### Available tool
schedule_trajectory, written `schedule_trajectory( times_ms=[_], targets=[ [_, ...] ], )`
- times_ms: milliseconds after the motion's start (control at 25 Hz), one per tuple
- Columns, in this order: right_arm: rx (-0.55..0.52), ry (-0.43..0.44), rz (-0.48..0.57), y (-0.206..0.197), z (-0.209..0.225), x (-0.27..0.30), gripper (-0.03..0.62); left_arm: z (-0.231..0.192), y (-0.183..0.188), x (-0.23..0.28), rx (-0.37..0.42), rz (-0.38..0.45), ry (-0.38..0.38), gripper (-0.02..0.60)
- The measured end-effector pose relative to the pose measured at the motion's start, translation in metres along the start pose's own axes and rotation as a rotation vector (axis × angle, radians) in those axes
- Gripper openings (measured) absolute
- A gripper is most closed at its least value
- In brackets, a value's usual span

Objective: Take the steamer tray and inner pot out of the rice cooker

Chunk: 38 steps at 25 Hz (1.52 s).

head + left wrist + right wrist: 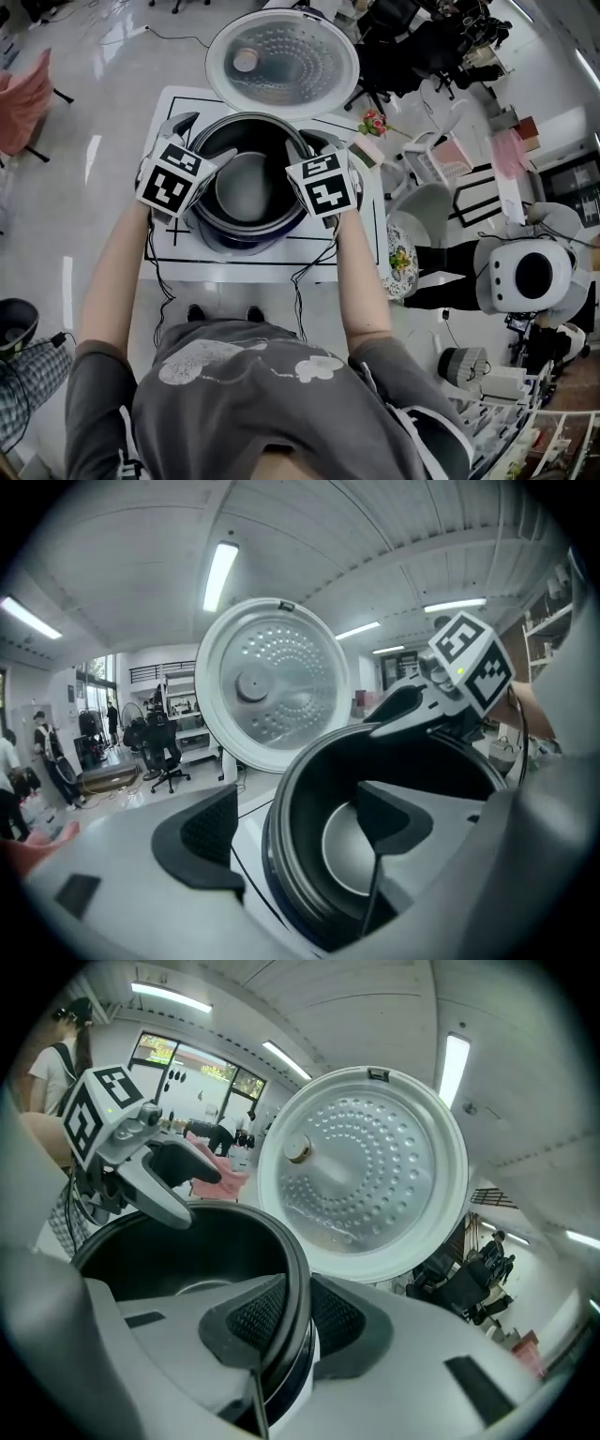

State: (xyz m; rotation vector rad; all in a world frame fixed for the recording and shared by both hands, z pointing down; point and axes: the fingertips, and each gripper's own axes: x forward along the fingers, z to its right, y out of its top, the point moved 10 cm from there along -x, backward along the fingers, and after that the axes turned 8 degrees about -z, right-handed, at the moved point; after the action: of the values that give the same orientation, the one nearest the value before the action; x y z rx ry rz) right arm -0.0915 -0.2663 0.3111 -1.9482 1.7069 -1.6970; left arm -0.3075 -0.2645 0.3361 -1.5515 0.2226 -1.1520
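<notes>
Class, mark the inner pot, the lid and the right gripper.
inner pot (pixel 246 187), head view, bare bottom.
lid (pixel 281 61), head view, dimpled inner plate.
right gripper (pixel 298 1321), right gripper view, between fingers, at pot rim.

No word, number or brand name can be read in any of the views. The only printed marks are the black-and-white square patterns on the left marker cube (pixel 174 178) and the right marker cube (pixel 324 184). These also show on the cubes in the left gripper view (pixel 473 660) and in the right gripper view (pixel 97 1110), and they are block codes, not letters. The pale print on the person's grey shirt (pixel 248 361) is made of rounded shapes, and no lettering can be made out in it.
</notes>
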Motion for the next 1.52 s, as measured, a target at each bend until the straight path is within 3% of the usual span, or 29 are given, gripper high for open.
schedule_trajectory(
  times_ms=[360, 440, 560, 720, 880, 1000, 1200, 1520],
  targets=[
    [0.024, 0.012, 0.021, -0.004, 0.001, -0.003, 0.103, 0.006, -0.006, 0.029, 0.105, -0.265, -0.057, 0.386],
    [0.030, 0.011, 0.031, -0.005, 0.003, -0.005, 0.103, 0.005, -0.008, 0.032, 0.143, -0.307, -0.004, 0.289],
    [0.047, 0.013, 0.055, -0.006, 0.003, -0.005, 0.101, 0.000, -0.009, 0.033, 0.177, -0.305, 0.105, 0.140],
    [0.062, 0.016, 0.084, -0.015, 0.001, -0.012, 0.101, 0.010, -0.010, 0.032, 0.188, -0.325, 0.138, 0.118],
    [0.081, 0.019, 0.115, -0.014, 0.007, -0.023, 0.100, 0.010, 0.003, 0.025, 0.170, -0.327, 0.127, 0.107],
    [0.092, 0.010, 0.139, -0.014, 0.014, -0.027, 0.100, 0.009, 0.016, 0.021, 0.110, -0.311, 0.101, 0.086],
    [0.114, 0.002, 0.166, -0.021, 0.017, -0.039, 0.100, 0.012, 0.028, 0.006, -0.006, -0.205, 0.043, 0.046],
    [0.165, -0.047, 0.277, -0.017, 0.030, -0.072, 0.097, 0.025, 0.064, -0.025, 0.050, -0.080, 0.089, 0.039]
  ],
)
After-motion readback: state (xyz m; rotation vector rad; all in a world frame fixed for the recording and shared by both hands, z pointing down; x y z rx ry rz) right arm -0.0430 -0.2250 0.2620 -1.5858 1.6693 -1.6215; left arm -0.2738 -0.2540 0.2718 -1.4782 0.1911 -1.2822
